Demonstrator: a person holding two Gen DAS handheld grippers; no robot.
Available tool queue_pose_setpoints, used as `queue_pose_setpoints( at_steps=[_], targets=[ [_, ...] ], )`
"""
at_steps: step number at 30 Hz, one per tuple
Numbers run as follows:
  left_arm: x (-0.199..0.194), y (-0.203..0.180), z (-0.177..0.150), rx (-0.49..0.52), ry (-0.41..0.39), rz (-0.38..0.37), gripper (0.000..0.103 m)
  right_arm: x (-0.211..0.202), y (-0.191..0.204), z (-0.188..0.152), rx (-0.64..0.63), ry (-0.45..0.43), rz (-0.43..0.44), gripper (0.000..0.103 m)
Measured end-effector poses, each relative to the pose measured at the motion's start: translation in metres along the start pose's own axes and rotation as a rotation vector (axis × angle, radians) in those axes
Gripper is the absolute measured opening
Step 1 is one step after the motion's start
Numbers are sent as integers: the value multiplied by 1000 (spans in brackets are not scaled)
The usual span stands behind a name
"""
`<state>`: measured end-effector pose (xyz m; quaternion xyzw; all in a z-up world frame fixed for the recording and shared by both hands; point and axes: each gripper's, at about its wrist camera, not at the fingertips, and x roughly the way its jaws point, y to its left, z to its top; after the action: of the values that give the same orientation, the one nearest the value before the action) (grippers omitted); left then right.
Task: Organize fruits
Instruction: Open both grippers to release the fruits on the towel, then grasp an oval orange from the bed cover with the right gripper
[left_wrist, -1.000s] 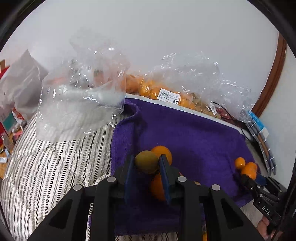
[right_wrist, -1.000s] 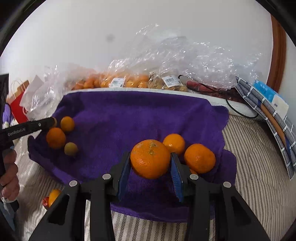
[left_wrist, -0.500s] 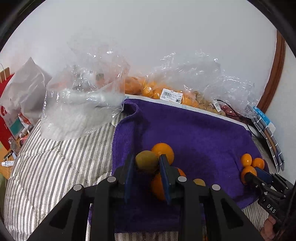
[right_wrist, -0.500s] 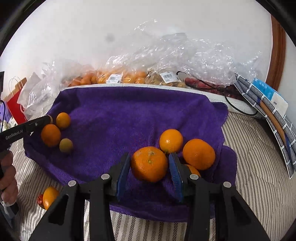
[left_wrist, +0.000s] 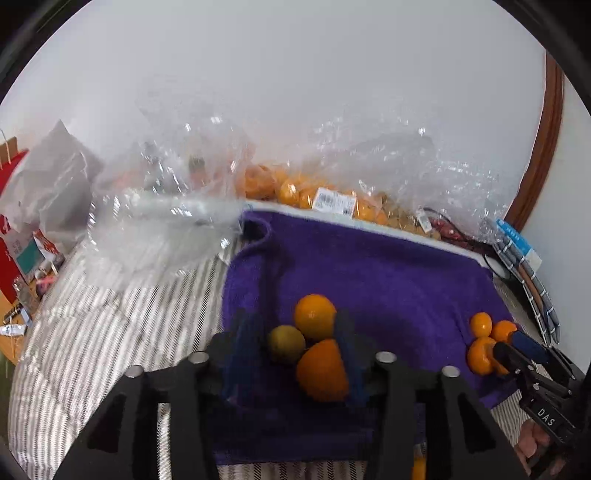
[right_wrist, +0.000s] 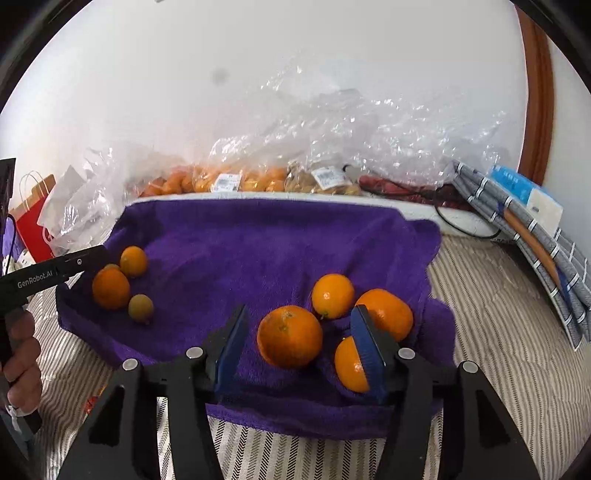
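A purple towel (right_wrist: 280, 240) lies over striped bedding. My right gripper (right_wrist: 301, 310) is opening. A large orange (right_wrist: 290, 336) rests on the towel between its blue pads and touches neither. Three more oranges (right_wrist: 332, 295) lie close around the right pad. My left gripper (left_wrist: 291, 321) is opening too, blurred. A small greenish-yellow fruit (left_wrist: 286, 343) sits loose between its pads beside two oranges (left_wrist: 314, 317). In the right wrist view the left gripper (right_wrist: 85, 260) reaches that same cluster at the towel's left edge, with the greenish fruit (right_wrist: 141, 308) nearest the front.
Clear plastic bags of oranges (right_wrist: 229, 181) line the wall behind the towel, and crumpled plastic (left_wrist: 162, 214) lies to the left. A folded grey checked cloth and a blue box (right_wrist: 524, 206) lie at the right. A red paper bag (right_wrist: 33, 229) stands at the left. A stray orange (left_wrist: 419, 469) lies off the towel's front edge.
Both grippers' jaws have spread apart. The left has let go of the greenish fruit and the right has let go of the large orange. Both fruits now rest on the towel.
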<state>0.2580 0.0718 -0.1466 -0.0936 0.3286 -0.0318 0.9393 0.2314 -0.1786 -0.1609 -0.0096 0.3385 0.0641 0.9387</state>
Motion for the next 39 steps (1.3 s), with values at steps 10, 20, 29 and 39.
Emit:
queue_pose_setpoints(
  at_steps=[10, 20, 29, 39],
  targets=[
    [-17, 23, 9, -74, -52, -4, 50, -45, 15, -5, 80, -31, 23, 57],
    [-54, 43, -9, -122, -20, 39, 50, -56, 70, -52, -15, 89, 173, 39],
    [-68, 63, -47, -140, 25, 52, 52, -52, 82, -67, -23, 138, 222, 39],
    [-59, 79, -60, -199, 55, 50, 52, -39, 87, -60, -20, 159, 237, 38]
  ],
)
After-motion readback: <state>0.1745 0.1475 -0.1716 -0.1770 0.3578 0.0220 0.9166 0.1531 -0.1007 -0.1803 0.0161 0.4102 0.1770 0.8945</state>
